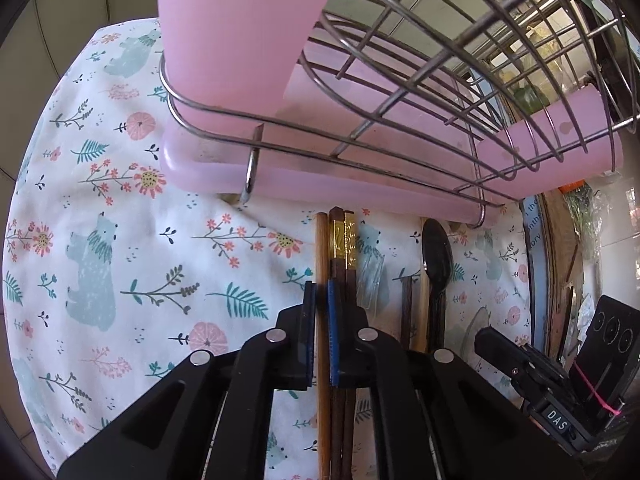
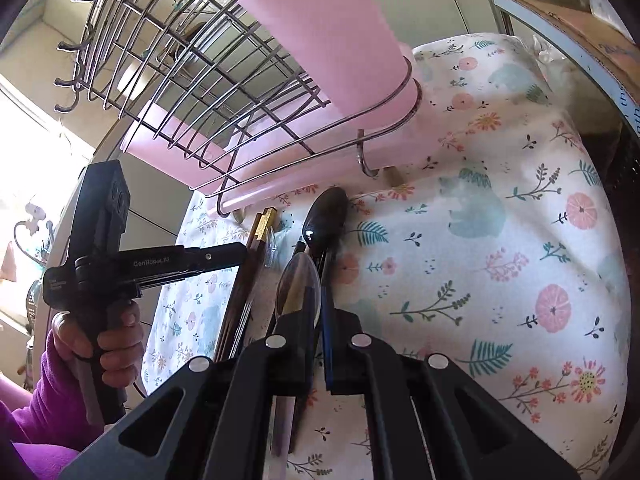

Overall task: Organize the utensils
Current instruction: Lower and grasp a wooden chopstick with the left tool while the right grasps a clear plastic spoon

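Left wrist view: our left gripper pointed down at the floral tablecloth, jaws nearly closed and clamped on the light wooden chopstick. Just right of it lay the dark chopsticks with gold bands, running under the right pad. Further right on the cloth lay a dark spoon and beside it another dark stick; all ends pointed toward the wire rack. The rack sat on a pink tray at the far edge of the cloth, with a pink cup standing in its left end. The right gripper's body showed at lower right.

Right wrist view: our right gripper had its jaws pinched together over the spoon pile. A clear plastic spoon lay in front of the left finger, and the dark spoon lay just beyond with its handle running back into the jaws; we couldn't tell for sure which handle the pads actually gripped. The dark chopsticks lay to the left, below the left gripper, held by a hand in a purple sleeve. The rack, tray and cup sat at the top.
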{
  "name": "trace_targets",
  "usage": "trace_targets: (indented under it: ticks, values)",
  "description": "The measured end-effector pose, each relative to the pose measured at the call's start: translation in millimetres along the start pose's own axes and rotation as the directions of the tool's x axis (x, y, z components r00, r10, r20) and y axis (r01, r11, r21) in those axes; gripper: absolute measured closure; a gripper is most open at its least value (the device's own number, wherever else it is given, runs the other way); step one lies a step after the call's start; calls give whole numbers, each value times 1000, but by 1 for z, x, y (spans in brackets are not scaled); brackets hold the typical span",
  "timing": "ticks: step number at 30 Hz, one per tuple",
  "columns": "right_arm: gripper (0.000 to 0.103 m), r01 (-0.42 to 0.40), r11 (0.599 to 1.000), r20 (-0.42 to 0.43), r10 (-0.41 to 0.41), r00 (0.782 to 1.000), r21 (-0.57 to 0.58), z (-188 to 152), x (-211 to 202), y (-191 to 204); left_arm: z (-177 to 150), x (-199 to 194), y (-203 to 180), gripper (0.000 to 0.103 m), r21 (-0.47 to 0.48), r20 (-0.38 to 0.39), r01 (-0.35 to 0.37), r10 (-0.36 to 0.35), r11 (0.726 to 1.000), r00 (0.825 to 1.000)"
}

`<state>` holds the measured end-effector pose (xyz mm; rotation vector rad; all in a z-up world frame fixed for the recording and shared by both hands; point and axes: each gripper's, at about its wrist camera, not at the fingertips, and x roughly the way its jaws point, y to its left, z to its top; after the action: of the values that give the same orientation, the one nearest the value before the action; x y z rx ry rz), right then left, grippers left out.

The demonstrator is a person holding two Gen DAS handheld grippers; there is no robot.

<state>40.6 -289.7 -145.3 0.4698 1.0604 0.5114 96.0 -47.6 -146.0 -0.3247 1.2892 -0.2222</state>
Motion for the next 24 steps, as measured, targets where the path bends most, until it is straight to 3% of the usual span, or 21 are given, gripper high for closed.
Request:
trace_targets:
  ticks: [7,11,15,18,24]
  values:
    - [100,-23,1000,5,23,1000,10,-2,-8,-8,6,11,-8,89,-4,-38,-18,18,1000,999]
    - [100,-29,999,11,29,1000,18,-3,-11,-13,6,21,-25,87,77,-22,-93,95,993,995]
    - [100,-44,999,21,44,999,16,-4,-14,-14,7,22,-28,87,71,-8,-102,102,992,995]
    - [100,-55,998,29,55,998,5,-3,-18,-13,7,16,-25,97,63,14,-126,125,990,992]
    - [100,-54,999,65,54,996,-5,-3,-31,-15,-2,-9,-12,97,32,61,-141,138,990,988]
